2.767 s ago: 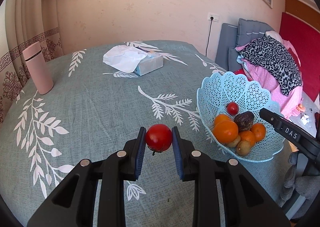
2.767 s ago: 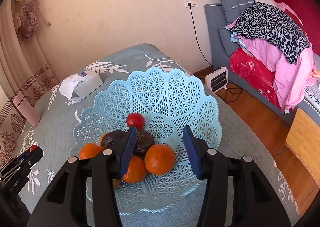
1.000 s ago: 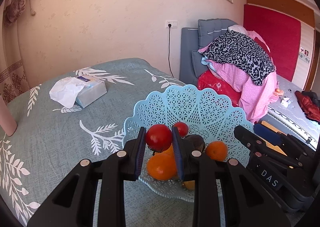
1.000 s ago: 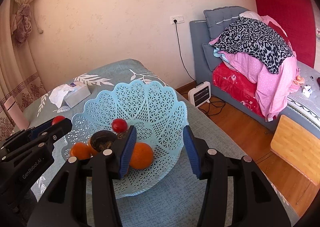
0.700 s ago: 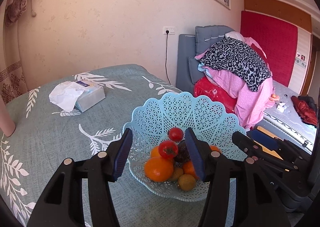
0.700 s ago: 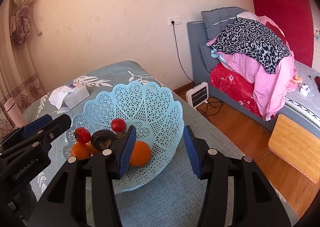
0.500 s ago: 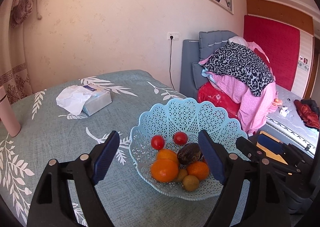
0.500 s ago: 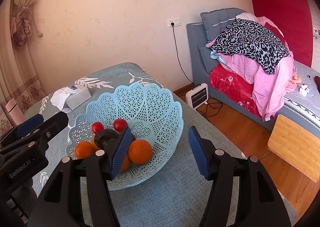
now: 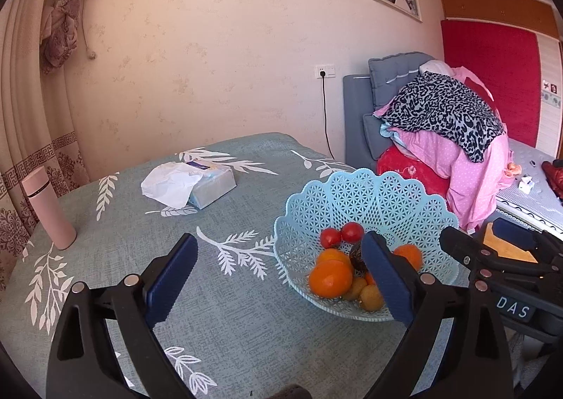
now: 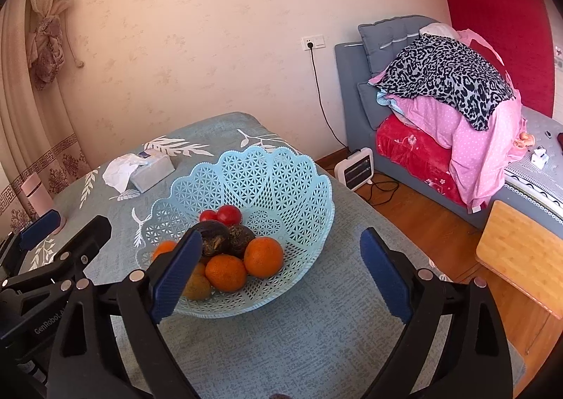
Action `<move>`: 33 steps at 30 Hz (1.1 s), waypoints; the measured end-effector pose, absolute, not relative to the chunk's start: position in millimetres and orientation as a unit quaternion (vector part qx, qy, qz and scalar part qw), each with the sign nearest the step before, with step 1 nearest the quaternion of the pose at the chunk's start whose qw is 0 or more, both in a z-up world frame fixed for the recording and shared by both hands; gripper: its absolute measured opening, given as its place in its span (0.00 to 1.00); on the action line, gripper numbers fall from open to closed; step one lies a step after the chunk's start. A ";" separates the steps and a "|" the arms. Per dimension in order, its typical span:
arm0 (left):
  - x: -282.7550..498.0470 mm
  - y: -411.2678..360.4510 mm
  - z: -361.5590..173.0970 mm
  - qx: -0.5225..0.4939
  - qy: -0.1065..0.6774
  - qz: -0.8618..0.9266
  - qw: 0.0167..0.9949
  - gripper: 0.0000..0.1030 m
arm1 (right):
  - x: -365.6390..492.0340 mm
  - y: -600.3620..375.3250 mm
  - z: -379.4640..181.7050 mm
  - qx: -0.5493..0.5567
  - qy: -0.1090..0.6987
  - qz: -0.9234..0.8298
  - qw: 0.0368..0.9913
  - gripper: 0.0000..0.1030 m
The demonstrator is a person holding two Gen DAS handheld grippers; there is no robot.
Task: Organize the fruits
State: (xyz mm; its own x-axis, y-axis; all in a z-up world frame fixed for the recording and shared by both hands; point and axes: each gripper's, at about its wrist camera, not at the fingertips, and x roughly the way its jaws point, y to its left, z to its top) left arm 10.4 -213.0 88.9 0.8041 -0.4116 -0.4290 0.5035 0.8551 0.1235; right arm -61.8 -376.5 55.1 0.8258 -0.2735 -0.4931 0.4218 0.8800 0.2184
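Our left gripper [image 9: 278, 279] and right gripper [image 10: 279, 268] are both spread wide and hold nothing, all the fruit [image 10: 262, 256] lies in the basket [image 10: 281, 170] near the table [image 9: 218, 311] edge, so a careless bump could push it off.

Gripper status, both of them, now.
left gripper: open, holding nothing.
right gripper: open, holding nothing.
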 end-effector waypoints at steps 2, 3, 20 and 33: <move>8.7 -209.8 85.6 0.123 0.201 -0.233 0.944 0.92 | -62.0 -372.9 55.1 0.156 0.234 -0.180 0.943 0.93; 9.4 -207.8 83.6 0.124 0.205 -0.227 0.944 0.93 | -61.3 -370.8 54.4 0.152 0.238 -0.179 0.942 0.94; 16.1 -179.7 65.3 0.121 0.240 -0.163 0.949 0.95 | -45.6 -328.5 31.2 0.072 0.294 -0.152 0.941 0.97; 19.2 -175.1 52.7 0.127 0.256 -0.153 0.946 0.95 | -41.3 -325.8 23.6 0.068 0.302 -0.154 0.938 0.97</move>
